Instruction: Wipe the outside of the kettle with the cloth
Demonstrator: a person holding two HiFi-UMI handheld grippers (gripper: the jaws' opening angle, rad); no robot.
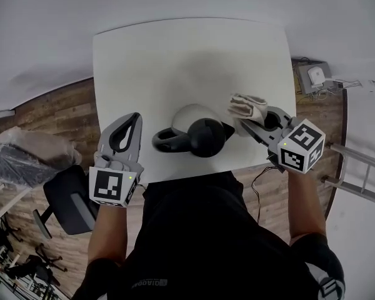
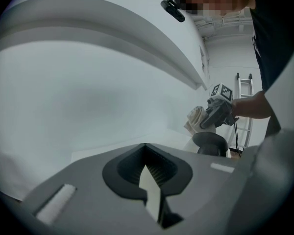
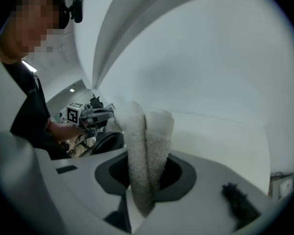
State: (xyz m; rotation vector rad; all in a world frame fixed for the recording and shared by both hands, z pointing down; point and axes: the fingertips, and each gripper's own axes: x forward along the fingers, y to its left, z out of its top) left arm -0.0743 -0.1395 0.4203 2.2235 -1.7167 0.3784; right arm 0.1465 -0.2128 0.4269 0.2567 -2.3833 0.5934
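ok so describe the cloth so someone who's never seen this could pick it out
Look at the white table, then the kettle with a black lid near its front edge. Just right of the kettle is the cloth, a small cream towelling piece folded double and pinched in the right tool. It is the only soft, nubbly thing on the table.

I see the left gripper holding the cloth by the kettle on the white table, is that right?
Not quite: the right gripper holds the cloth by the kettle on the white table. The right gripper view shows it between the jaws. The left gripper is shut, empty.
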